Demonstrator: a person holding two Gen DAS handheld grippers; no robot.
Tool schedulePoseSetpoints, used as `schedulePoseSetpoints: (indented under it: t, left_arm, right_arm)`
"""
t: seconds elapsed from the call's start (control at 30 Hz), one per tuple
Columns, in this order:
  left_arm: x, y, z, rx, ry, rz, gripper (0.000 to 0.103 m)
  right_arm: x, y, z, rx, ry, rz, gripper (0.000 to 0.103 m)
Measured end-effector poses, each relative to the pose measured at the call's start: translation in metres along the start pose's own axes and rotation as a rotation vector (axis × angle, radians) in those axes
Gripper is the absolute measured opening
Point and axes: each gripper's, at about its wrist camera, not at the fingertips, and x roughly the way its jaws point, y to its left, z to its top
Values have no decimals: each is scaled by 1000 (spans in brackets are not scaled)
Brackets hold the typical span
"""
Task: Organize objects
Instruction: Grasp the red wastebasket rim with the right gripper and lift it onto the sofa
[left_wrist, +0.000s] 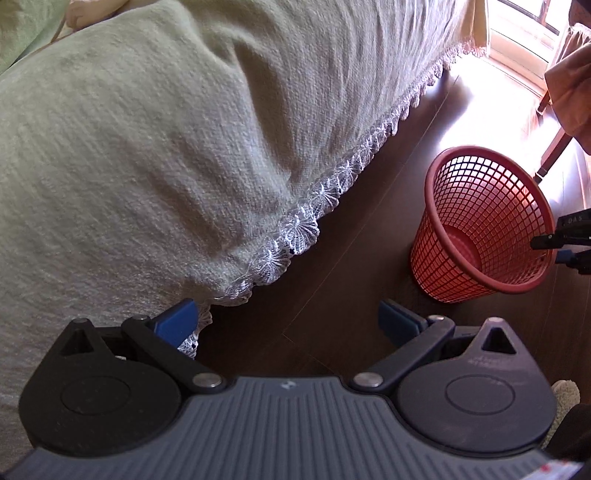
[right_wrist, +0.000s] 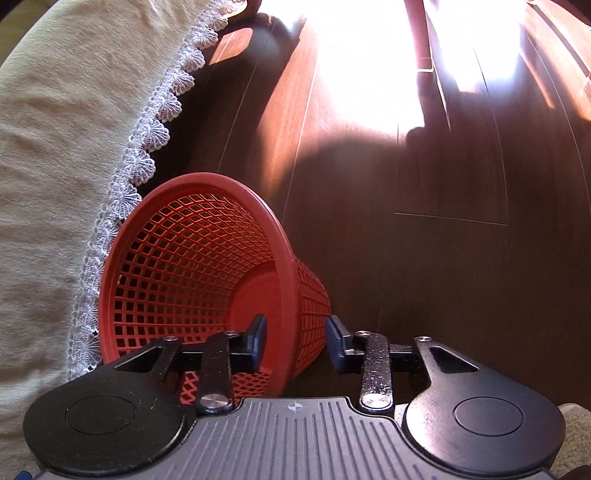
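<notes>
A red mesh basket (right_wrist: 192, 258) stands on the dark wooden floor beside the bed, and its inside looks bare. My right gripper (right_wrist: 295, 332) straddles its near rim, one blue pad inside and the other against the outer mesh. A slim gap shows at the inner pad, so the jaws are open around the wall. In the left wrist view the same basket (left_wrist: 480, 221) is at the right, with the right gripper (left_wrist: 554, 249) at its rim. My left gripper (left_wrist: 288, 321) hangs wide open over the floor with nothing between its fingers, its left pad by the lace hem.
A pale green bed cover (left_wrist: 129, 147) with a white lace edge (left_wrist: 306, 218) fills the left of both views. Bright sunlight falls on the floor (right_wrist: 443, 258) further out. A chair leg (left_wrist: 550, 155) and orange cloth (left_wrist: 569, 85) are at the far right.
</notes>
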Motion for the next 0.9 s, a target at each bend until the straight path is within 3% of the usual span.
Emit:
schedulePoseSetpoints:
  t: [0.1, 0.37, 0.63, 0.9]
  left_arm:
    - [5, 1, 3, 2, 7, -28, 102]
    - [0, -2, 5, -92, 91, -27, 96]
    - [-95, -11, 72, -150, 41, 5, 96]
    - [-200, -3, 150, -280, 12, 146, 97]
  right_arm:
    - [9, 1, 4, 36, 28, -10, 9]
    - [-30, 25, 20, 53, 62, -86, 7]
    - [-148, 76, 70, 47, 105, -77, 7]
    - [-254, 164, 149, -92, 148, -31, 7]
